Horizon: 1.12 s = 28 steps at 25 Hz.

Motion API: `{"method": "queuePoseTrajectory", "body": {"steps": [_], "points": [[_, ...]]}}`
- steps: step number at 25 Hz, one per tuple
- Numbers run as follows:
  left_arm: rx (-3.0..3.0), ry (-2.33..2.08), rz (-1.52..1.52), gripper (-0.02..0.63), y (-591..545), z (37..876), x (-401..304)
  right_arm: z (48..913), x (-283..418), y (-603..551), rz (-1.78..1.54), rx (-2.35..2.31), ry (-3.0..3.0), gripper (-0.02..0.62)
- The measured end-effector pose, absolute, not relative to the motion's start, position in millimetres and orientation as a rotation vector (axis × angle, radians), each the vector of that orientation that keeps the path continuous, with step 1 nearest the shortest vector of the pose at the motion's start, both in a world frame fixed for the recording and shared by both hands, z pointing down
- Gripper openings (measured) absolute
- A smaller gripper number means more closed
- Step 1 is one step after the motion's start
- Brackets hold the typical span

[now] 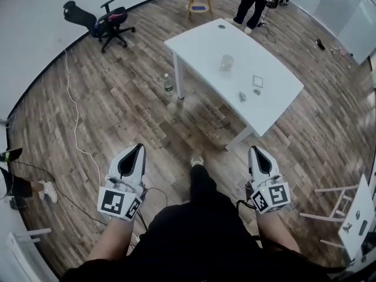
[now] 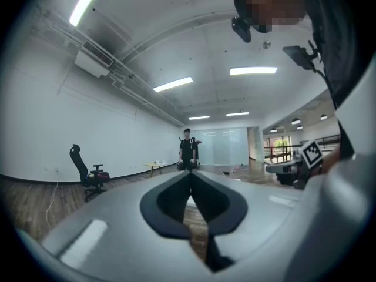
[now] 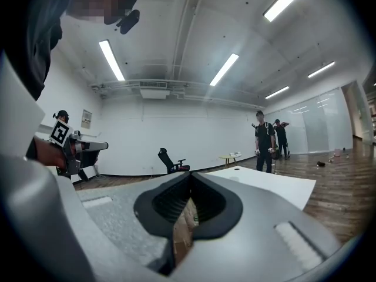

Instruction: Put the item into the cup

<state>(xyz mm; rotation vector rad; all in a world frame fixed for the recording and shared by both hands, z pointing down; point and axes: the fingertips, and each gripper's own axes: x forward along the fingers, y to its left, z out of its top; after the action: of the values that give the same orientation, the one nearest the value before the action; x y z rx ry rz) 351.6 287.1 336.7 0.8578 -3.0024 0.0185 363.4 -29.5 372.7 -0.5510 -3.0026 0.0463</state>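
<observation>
Left hand-held gripper (image 1: 136, 153), right hand-held gripper (image 1: 257, 154): jaws together, empty; only head view shows cup (image 1: 227, 62) on table (image 1: 200, 43).

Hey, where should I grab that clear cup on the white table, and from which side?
Probably across the side wall of the cup, coming in level from the near edge of the table: it stands upright, apart from the small pieces.
</observation>
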Motion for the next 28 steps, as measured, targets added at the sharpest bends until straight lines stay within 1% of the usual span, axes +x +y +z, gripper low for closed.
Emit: {"method": "queuePoseTrajectory", "body": {"steps": [7, 16, 22, 28], "points": [[0.831, -3.001, 0.021, -0.002, 289, 320, 284, 363, 284, -25, 0.057, -0.613, -3.026, 0.002], [0.813, -2.971, 0.02, -0.002, 277, 304, 185, 373, 190, -27, 0.076, -0.657, -2.965, 0.002], [0.812, -3.008, 0.116, -0.002, 268, 285, 128, 374, 129, -28, 0.095, -0.692, -2.956, 0.002], [0.725, -3.032, 0.087, -0.002, 280, 286, 80, 378, 84, -19, 0.077, -0.741, -2.917, 0.002]]}}
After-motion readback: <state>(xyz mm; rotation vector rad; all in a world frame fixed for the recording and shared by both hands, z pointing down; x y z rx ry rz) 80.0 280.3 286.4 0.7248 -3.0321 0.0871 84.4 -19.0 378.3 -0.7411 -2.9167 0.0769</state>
